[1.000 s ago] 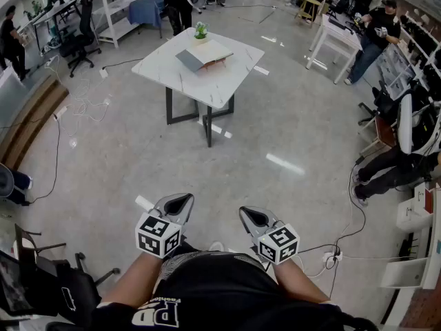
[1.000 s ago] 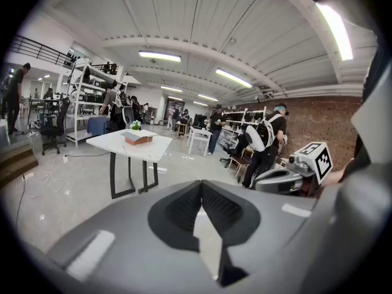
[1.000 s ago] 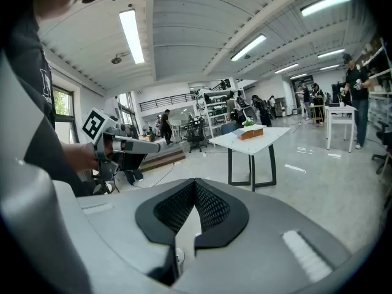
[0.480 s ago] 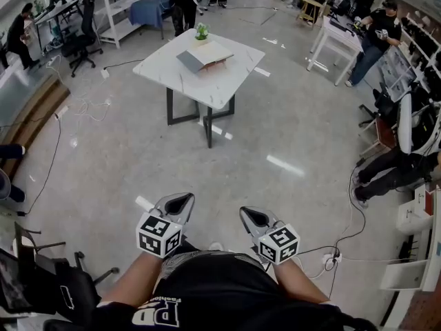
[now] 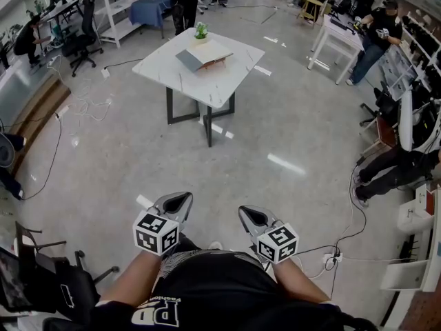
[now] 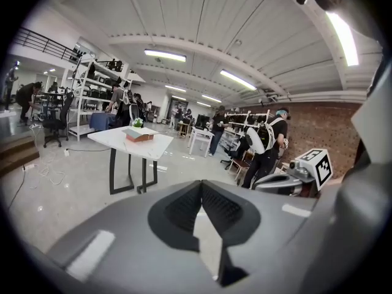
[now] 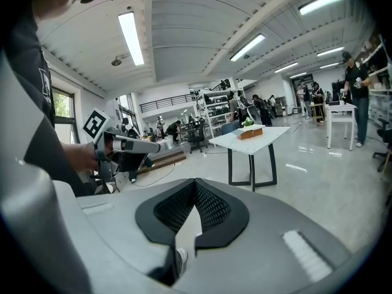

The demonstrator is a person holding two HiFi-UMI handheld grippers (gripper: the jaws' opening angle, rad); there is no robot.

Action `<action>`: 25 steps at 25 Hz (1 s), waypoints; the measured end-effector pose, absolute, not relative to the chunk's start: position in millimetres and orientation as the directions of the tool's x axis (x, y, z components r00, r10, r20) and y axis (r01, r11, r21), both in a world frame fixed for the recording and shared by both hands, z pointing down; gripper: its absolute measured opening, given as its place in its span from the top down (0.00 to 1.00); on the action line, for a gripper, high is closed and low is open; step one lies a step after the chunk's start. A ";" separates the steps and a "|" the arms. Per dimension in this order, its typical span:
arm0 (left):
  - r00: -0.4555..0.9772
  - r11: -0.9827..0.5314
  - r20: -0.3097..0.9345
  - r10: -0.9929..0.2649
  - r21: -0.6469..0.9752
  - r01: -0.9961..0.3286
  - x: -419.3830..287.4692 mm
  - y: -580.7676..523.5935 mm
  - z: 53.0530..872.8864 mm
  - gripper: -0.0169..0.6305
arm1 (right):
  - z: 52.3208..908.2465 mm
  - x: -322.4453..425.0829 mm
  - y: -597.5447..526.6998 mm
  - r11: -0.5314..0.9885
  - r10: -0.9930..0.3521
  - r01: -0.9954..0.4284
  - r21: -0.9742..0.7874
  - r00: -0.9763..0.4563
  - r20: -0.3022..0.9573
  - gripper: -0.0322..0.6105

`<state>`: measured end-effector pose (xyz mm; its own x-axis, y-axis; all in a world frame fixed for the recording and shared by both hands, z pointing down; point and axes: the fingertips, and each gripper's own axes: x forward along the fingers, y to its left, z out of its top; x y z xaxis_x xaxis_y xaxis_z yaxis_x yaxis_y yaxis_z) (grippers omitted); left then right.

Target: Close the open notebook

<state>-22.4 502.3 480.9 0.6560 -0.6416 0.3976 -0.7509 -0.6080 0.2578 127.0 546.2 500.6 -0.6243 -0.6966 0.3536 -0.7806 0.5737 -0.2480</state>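
Big open workshop, pale glossy floor with light streaks on it. A white square table on dark legs stands well ahead of the person, well apart from both grippers. The notebook lies open on the far half of the table, its left half grey and its right half pale, with something brownish under it (cannot tell what). A small green plant sits just behind the notebook, near the far edge. White shelving and a dark office chair stand at the far left. Another white table is at the far right, with a person in black beside it. Cables trail over the floor on the left. Strip lights run along the ceiling in both gripper views.

The left gripper and right gripper are held low and close to the person's body, side by side, pointing toward the table. On each one the jaws are together at the tips with nothing between them.

Compared with a second ago, both grippers sit a little higher in the head view, and the left one is slightly further left. The table, notebook and plant have not moved. The person at the far left by the desks now stands further right and is bent over.
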 end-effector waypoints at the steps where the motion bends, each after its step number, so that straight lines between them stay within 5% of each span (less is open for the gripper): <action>1: 0.655 -0.608 0.399 -0.642 0.255 -0.752 -21.8 501.6 481.1 0.88 | 500.3 128.9 545.0 0.570 -0.701 -0.783 -0.248 -0.621 0.352 0.96; 25: 0.661 -0.611 0.420 -0.622 0.266 -0.745 -11.1 439.0 497.7 0.88 | 515.9 140.8 484.9 0.534 -0.697 -0.799 -0.277 -0.601 0.390 0.96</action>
<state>-11.1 439.0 497.7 0.6606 -0.6224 0.4199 -0.7452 -0.6114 0.2661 140.8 484.9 515.9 -0.6015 -0.6974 0.3897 -0.7988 0.5338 -0.2775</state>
